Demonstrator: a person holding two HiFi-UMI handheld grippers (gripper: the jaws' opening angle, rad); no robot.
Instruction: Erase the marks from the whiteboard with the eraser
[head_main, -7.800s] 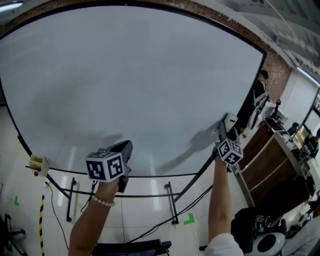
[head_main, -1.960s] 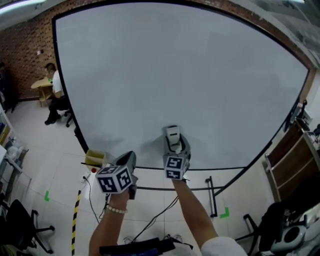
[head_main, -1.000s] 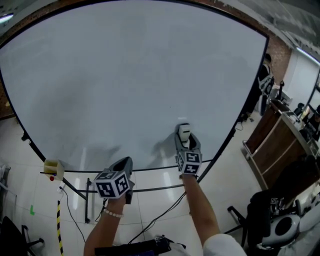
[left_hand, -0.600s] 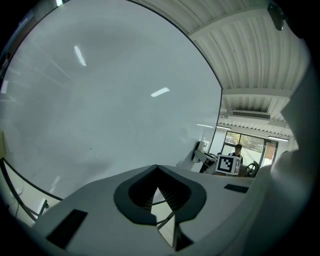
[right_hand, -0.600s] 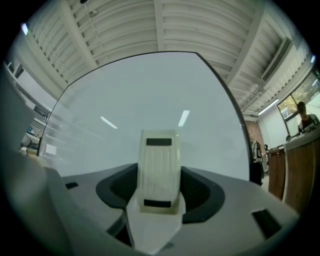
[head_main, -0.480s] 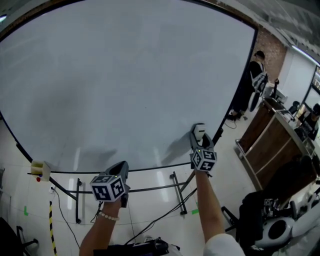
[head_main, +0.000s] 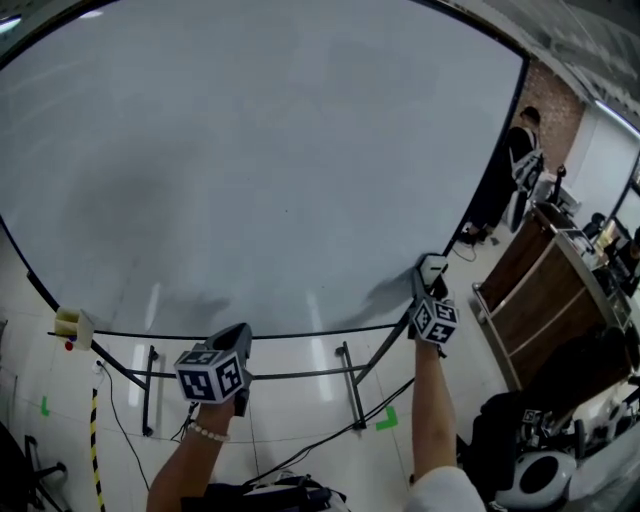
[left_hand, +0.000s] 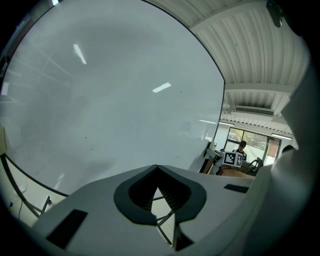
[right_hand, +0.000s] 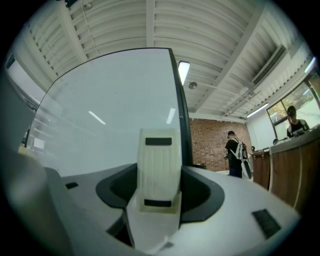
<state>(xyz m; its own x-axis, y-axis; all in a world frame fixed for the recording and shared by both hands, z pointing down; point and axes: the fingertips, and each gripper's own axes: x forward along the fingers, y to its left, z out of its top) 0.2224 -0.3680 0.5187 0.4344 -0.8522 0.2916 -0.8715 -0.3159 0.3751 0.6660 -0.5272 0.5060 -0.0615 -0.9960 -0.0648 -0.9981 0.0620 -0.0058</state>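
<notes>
Your right claw clamps the eraser at the whiteboard's lower right edge. Your left claw sits closed and empty.

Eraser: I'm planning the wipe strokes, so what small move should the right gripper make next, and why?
Probably sweep the eraser left and up across the whiteboard. The right gripper grips it at the board's lower right edge, while a faint greyish patch, perhaps residue, lies toward the left.

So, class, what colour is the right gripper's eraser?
The eraser is cream with black patches; right gripper view.
</notes>
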